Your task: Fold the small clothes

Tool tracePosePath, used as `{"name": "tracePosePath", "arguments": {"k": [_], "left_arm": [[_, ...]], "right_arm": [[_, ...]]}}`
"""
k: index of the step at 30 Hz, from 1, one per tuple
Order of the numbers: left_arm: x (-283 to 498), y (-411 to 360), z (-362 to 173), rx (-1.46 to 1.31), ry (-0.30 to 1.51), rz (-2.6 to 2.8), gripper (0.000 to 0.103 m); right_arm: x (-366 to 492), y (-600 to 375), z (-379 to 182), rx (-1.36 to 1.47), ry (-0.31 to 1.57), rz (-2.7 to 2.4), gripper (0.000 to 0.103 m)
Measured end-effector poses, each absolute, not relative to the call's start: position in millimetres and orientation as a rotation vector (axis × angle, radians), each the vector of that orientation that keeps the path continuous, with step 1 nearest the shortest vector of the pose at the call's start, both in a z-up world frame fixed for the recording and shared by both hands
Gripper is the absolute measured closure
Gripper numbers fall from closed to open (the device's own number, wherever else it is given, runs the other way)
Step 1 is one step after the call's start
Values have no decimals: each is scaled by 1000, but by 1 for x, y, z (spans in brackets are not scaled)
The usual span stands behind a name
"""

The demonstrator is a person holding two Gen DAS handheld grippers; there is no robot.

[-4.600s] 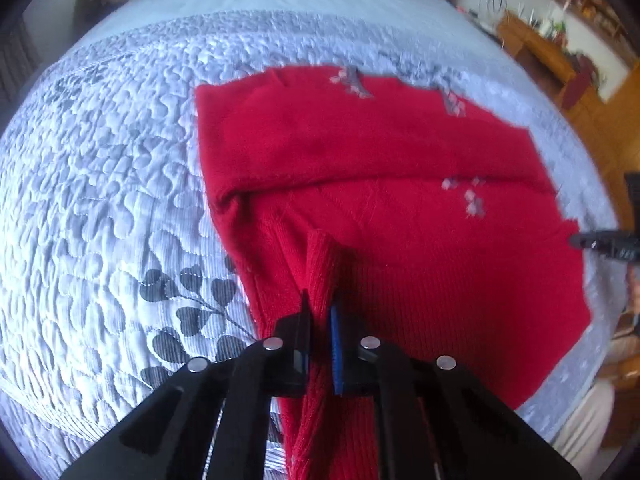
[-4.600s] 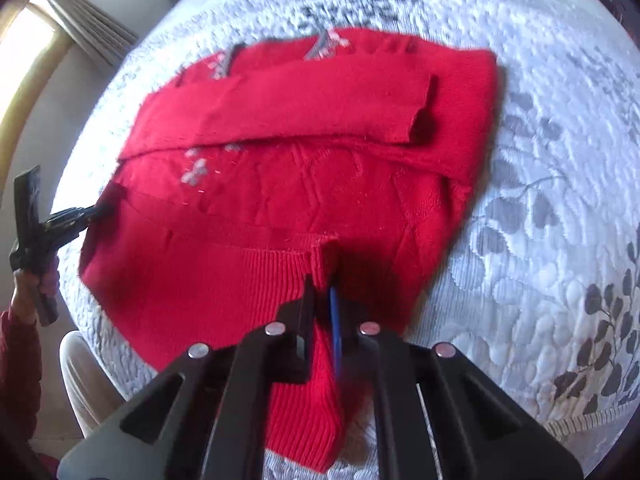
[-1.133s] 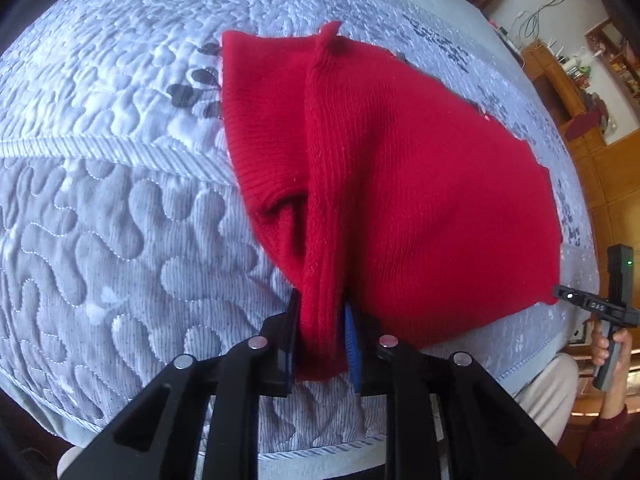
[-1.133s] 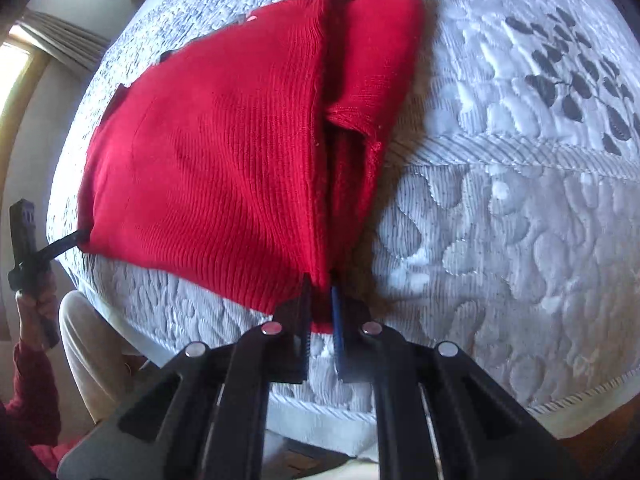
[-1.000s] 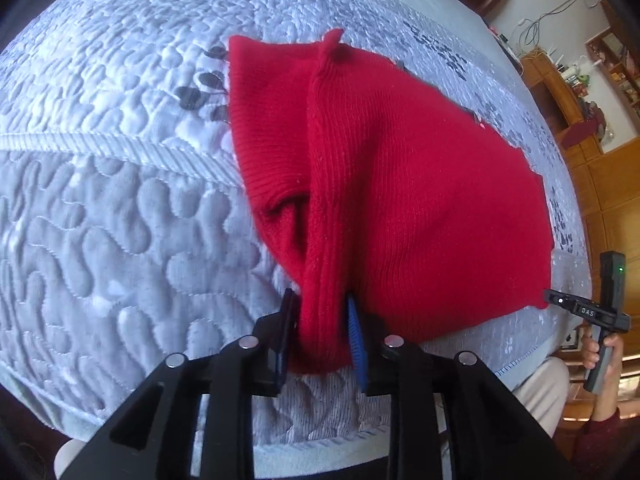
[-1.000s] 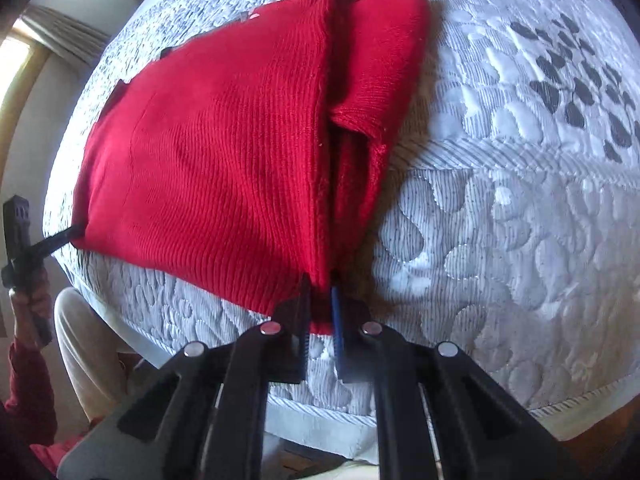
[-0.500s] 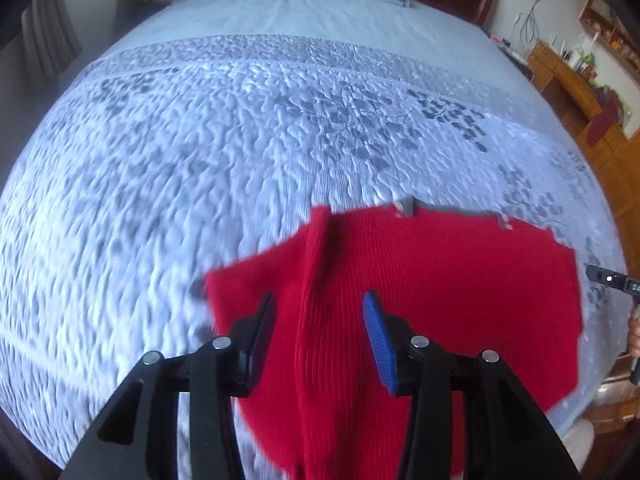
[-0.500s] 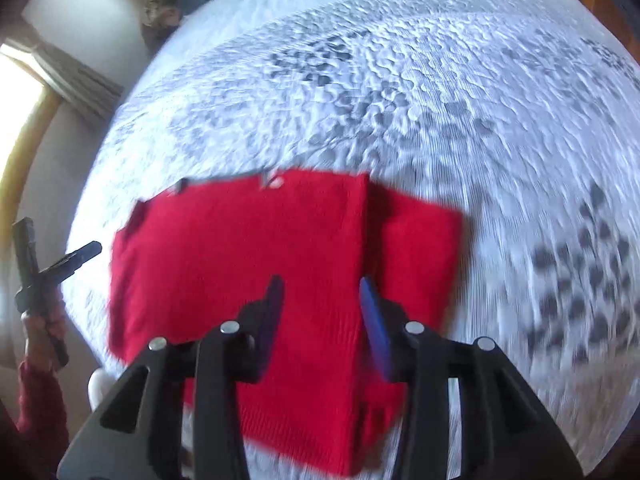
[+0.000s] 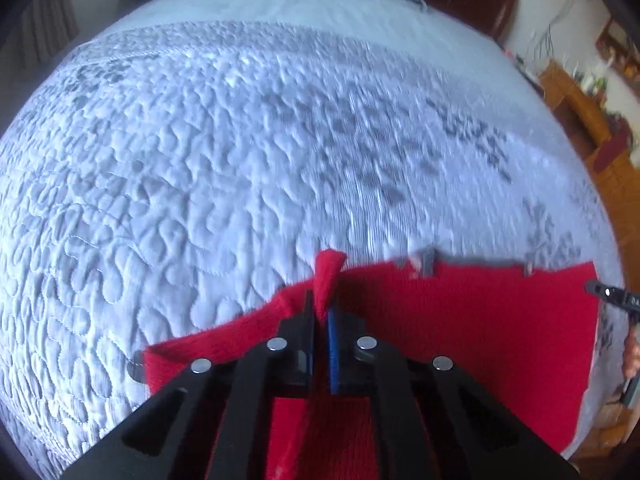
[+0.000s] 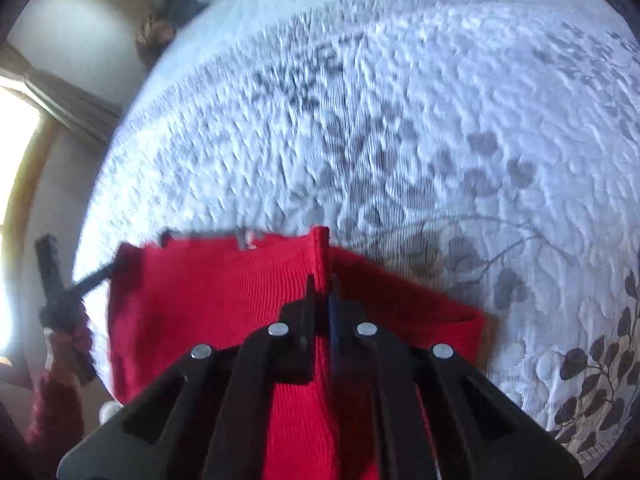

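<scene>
Quilted bedspread (image 9: 240,160) lies open beyond red sweater (image 9: 480,320) far edge.

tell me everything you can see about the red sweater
The red sweater is a ribbed knit, folded into a roughly rectangular stack lying on the quilted bedspread. Small grey bits poke out at its far edge. The left tool pinches a raised ridge near one far corner; the right tool pinches a fold near the other. Both have just closed on it.
</scene>
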State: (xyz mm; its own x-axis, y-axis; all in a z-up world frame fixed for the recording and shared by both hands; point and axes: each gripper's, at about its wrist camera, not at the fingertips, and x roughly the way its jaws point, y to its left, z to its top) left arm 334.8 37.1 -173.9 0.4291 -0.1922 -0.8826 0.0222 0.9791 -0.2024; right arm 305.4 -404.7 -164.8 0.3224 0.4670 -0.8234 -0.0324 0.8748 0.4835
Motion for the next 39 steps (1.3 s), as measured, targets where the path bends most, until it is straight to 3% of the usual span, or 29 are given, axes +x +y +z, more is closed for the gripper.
{"name": "tracePosePath", "arguments": {"k": [3, 8, 10, 12, 15, 19, 23, 28, 30, 34, 39], "left_arm": [[342, 41, -188, -159, 1145, -91, 98], [342, 39, -202, -120, 1167, -66, 96], [338, 41, -196, -117, 1180, -64, 91], [331, 44, -185, -101, 1172, -49, 74], [306, 49, -157, -94, 1109, -54, 58], [259, 47, -132, -146, 1089, -104, 54], [210, 29, -130, -144, 1114, -163, 54], [162, 3, -141, -51, 1152, -186, 47], [151, -3, -149, 12, 1167, -179, 46], [143, 1, -183, 60, 1259, -158, 45], [137, 7, -180, 30, 1224, -166, 46]], "right_arm": [[308, -415, -166, 430, 1187, 293, 100], [314, -407, -215, 408, 1310, 215, 98], [310, -408, -211, 427, 1289, 208, 96], [303, -410, -200, 413, 1277, 198, 83], [275, -411, -176, 354, 1243, 212, 76], [220, -407, -156, 342, 1249, 288, 75], [168, -394, -154, 267, 1299, 296, 68], [130, -381, -171, 237, 1363, 313, 73], [121, -378, -179, 260, 1378, 331, 97], [108, -381, -190, 234, 1400, 260, 98], [103, -383, -194, 271, 1406, 272, 95]]}}
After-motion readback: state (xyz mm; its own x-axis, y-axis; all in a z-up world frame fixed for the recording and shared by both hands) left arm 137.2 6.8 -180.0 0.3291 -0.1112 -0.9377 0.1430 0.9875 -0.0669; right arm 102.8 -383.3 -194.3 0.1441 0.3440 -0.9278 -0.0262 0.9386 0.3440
